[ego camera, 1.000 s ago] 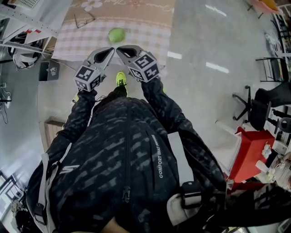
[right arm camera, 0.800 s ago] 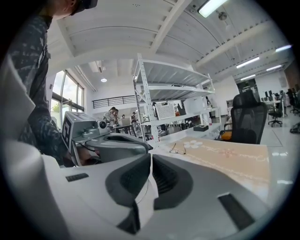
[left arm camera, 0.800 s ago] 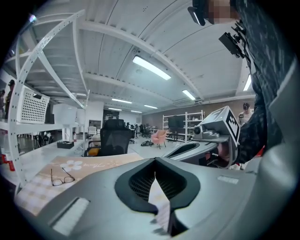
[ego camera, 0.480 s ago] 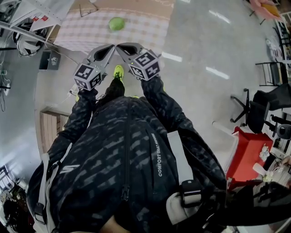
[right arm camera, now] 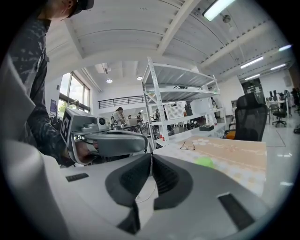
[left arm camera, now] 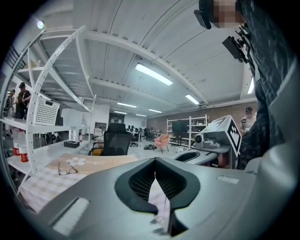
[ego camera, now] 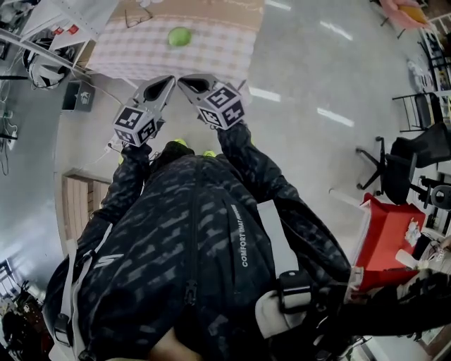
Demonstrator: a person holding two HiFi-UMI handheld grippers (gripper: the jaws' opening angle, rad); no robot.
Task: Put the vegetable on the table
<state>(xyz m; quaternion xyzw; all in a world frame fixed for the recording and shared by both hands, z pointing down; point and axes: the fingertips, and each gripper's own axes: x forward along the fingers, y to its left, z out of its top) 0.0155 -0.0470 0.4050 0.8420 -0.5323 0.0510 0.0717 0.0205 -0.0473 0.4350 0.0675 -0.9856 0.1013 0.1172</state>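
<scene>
1. Head view: the left claw (ego camera: 168, 82) and the right claw (ego camera: 186, 81) are held side by side in front of the person's dark jacket (ego camera: 190, 254). Their tips nearly meet above the shiny floor (ego camera: 303, 84). Each claw is closed and holds nothing.
2. Ahead of both tips and well apart from them, the round green vegetable (ego camera: 180, 37) lies on the checked cloth of the tabletop (ego camera: 225, 53). Only open floor and the near edge of the cloth lie between the vegetable and the claws. A pair of glasses (ego camera: 139, 15) lies beyond the vegetable, off to the left claw's side.
3. Far out on the right claw's side stand an office chair (ego camera: 391, 166) and a red box (ego camera: 384, 240), both clear of the way.
4. Left gripper view: the left claw's jaws are pressed together with nothing between them.
   - The glasses rest on the tabletop ahead and to the left.
   - A white rack (left arm camera: 56, 89) rises over that side.
   - A black chair (left arm camera: 116, 142) stands behind the tabletop.
   - The right claw sits close on the right.
5. Right gripper view: the right claw's jaws are also closed tight and empty.
   - The vegetable shows ahead and a little right of the tips, on the tabletop.
   - The glasses lie farther back.
   - The left claw is just beside on the left.
</scene>
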